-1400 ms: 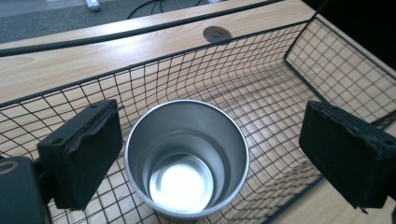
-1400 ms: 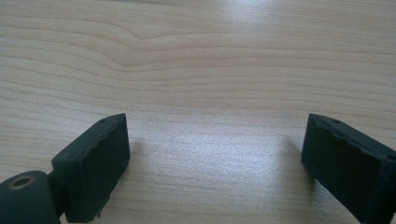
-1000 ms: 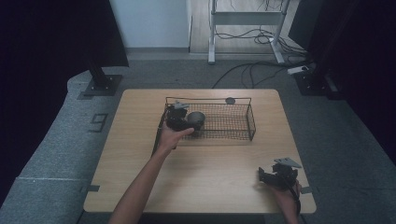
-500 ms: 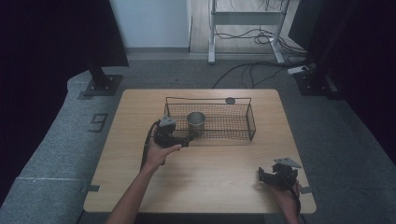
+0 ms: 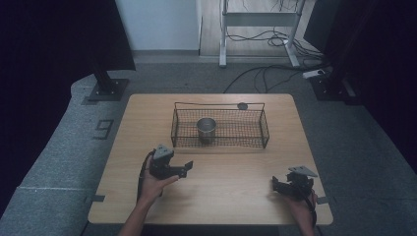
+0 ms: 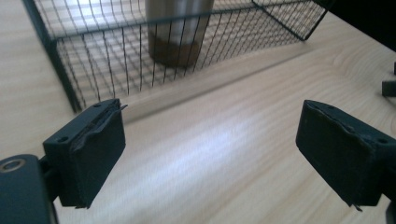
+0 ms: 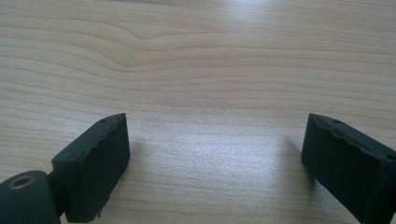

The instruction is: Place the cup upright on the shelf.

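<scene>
The metal cup (image 5: 207, 129) stands upright inside the wire basket (image 5: 220, 143), toward its left half, and your left gripper (image 5: 183, 168) is no longer with it: a second ago that gripper was up at the basket's left end, right beside the cup, and now it has drawn back toward you and sunk to just over the table (image 5: 231, 177), in front of the basket's near left corner. Its jaws have just been closing a little, yet in the left gripper view they stand well apart with bare wood between them, gripping nothing. Judging by that, the cup has been delivered and let go, so the placing looks done and what you are doing now is the retreat. From your left gripper (image 6: 210, 140), the cup (image 6: 180, 30) lies ahead and slightly left, behind the basket's (image 6: 70, 88) near wire wall, apart from both pads. Your right gripper (image 5: 284, 185) rests near the table's right front corner, far off to the cup's right; its jaws also stand wide apart over empty tabletop. Behind the basket a small dark disc (image 5: 242, 105) sits on the table, untouched.
</scene>
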A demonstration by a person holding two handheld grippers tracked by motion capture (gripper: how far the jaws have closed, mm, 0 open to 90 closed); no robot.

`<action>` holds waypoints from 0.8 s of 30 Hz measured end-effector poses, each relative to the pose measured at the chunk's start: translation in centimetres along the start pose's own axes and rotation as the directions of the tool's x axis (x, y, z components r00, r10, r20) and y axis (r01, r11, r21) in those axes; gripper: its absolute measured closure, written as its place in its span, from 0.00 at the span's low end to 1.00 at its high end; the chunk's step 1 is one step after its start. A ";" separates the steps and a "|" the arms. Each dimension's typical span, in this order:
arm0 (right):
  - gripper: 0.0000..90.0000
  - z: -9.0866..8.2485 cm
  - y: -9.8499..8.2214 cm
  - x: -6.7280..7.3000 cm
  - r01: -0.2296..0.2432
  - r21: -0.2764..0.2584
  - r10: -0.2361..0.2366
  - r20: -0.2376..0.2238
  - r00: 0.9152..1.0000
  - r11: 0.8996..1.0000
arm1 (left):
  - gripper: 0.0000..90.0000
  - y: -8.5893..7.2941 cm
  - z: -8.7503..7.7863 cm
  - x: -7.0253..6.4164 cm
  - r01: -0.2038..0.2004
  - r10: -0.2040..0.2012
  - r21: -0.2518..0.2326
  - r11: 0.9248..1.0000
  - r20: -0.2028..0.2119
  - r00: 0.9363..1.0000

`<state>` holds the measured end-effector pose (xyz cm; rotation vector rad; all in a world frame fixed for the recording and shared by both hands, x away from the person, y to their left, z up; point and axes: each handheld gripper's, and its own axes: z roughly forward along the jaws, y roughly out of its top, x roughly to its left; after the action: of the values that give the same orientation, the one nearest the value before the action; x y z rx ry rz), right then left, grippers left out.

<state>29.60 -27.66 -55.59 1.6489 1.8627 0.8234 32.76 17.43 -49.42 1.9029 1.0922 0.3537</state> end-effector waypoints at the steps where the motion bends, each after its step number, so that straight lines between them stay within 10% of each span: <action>1: 0.09 0.0 0.0 0.0 0.000 0.000 0.000 0.000 1.000 1.000 | 0.10 -0.4 -0.1 0.0 0.000 0.000 0.004 1.000 -0.004 1.000; 24: 0.09 0.0 0.0 0.0 0.000 0.000 0.000 0.001 1.000 1.000 | 0.11 -3.5 0.1 -0.4 0.018 -0.018 0.040 0.999 -0.005 1.000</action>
<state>29.60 -27.66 -55.59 1.6493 1.8618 0.8231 30.66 17.86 -52.27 1.9275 1.1262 0.3283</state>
